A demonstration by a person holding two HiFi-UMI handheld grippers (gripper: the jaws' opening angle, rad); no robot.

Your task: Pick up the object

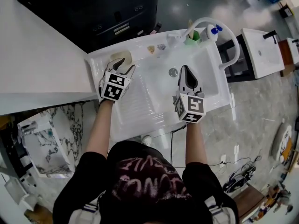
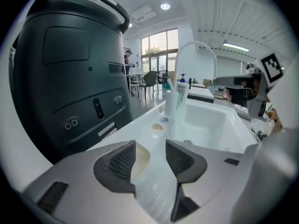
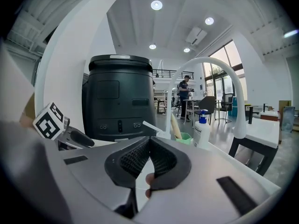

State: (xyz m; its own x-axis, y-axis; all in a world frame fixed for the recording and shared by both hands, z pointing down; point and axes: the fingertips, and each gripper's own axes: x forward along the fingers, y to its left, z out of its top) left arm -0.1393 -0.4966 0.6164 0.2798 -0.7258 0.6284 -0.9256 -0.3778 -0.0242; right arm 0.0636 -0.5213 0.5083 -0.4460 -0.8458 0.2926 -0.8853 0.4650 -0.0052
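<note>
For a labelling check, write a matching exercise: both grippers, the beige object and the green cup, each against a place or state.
Column one
1 left gripper
2 right gripper
3 beige object
4 green cup

Column two
A jaws together
B beside the faucet
C jaws apart
D on the sink corner

Pairs: 1-C, 2-A, 3-D, 4-B

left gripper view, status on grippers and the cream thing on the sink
Left gripper open, flat cream-coloured object between its jaws, not gripped. Right gripper shut, over white sink basin. Nothing in the way.
</note>
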